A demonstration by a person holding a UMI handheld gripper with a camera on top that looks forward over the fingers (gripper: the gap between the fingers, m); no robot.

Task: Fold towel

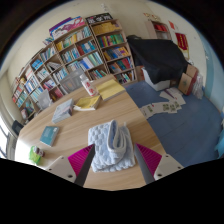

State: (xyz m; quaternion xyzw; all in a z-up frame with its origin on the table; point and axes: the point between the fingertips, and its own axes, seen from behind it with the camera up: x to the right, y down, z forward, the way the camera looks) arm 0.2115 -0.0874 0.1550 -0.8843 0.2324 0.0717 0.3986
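gripper (112,160): fingers open, pink pads apart | towel (108,143): crumpled on table (130,125), between and just ahead of fingers | books (87,102): beyond towel on table | bookcase (80,55): far beyond towel, shelves full of books

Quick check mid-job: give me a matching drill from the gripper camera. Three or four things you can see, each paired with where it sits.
Things:
1. towel
2. bookshelf
3. teal book
4. gripper

Places:
A. against the far wall
B. on the table, off to the left of the towel
C. bunched up on the table, between the open fingers
D. nearest the camera, fingers either side of the towel

Pairs: 1-C, 2-A, 3-B, 4-D
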